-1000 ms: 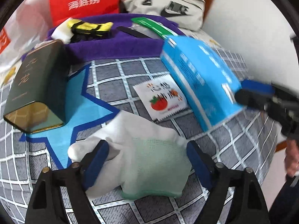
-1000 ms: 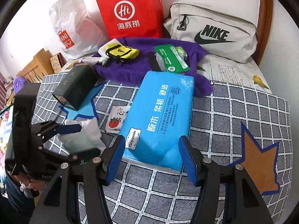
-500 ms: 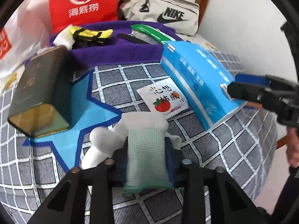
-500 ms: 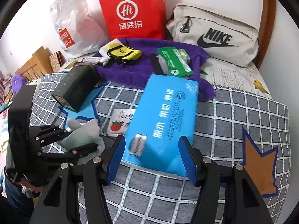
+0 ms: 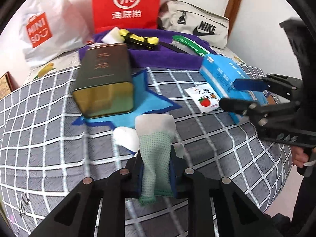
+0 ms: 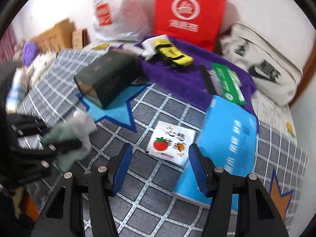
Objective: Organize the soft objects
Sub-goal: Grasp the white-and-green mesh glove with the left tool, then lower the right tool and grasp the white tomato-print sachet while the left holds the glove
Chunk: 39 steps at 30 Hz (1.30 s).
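Left gripper (image 5: 155, 174): fingers have just been closing and now clamp the white-and-green glove (image 5: 155, 148), which sticks out ahead of their tips above the checked bed cover (image 5: 49, 138). Right gripper (image 6: 159, 170): fingers parted, nothing between them; the blue tissue pack (image 6: 227, 144) touches the outside of its right finger.
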Each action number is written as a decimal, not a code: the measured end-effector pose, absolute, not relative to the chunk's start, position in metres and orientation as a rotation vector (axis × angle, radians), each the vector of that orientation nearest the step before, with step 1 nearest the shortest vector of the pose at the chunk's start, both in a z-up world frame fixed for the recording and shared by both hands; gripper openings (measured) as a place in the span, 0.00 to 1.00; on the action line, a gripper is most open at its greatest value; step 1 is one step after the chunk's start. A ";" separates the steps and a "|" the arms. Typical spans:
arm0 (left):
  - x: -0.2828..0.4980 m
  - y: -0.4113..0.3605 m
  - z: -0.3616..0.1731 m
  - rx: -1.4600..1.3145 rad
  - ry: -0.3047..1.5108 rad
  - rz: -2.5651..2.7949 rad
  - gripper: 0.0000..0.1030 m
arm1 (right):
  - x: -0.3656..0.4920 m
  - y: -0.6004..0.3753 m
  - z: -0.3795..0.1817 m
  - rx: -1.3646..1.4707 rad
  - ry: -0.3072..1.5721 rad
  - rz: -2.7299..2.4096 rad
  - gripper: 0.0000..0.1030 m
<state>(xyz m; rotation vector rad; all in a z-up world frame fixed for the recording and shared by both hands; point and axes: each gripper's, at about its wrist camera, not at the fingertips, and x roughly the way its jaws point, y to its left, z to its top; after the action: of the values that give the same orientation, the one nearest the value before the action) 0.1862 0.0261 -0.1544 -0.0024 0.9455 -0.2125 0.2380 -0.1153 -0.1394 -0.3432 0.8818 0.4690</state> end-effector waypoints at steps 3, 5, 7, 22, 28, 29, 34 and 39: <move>0.183 0.041 -0.155 -0.027 0.939 -0.196 0.19 | 0.236 -0.102 -0.150 -0.473 0.875 0.445 0.57; 0.181 0.051 -0.156 -0.055 0.938 -0.188 0.19 | 0.234 -0.097 -0.156 -0.550 0.866 0.434 0.57; 0.181 0.057 -0.160 -0.086 0.941 -0.196 0.19 | 0.233 -0.094 -0.162 -0.625 0.868 0.427 0.56; 0.186 0.075 -0.170 -0.197 0.935 -0.270 0.19 | 0.223 -0.066 -0.197 -1.166 0.745 0.377 0.56; 0.189 0.075 -0.172 -0.197 0.940 -0.280 0.20 | 0.242 -0.064 -0.197 -1.058 0.802 0.430 0.06; 0.190 0.076 -0.172 -0.197 0.941 -0.280 0.20 | 0.244 -0.063 -0.201 -1.050 0.835 0.426 0.00; 0.191 0.076 -0.173 -0.197 0.946 -0.284 0.20 | 0.237 -0.060 -0.194 -0.963 0.809 0.450 0.00; 0.192 0.077 -0.174 -0.196 0.948 -0.284 0.20 | 0.229 -0.057 -0.178 -0.816 0.809 0.525 0.00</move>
<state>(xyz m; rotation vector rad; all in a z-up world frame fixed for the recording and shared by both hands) 0.1917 0.0766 -0.1738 -0.1960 0.9484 -0.2839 0.2292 -0.0568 -0.1778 -0.8161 0.8086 0.5253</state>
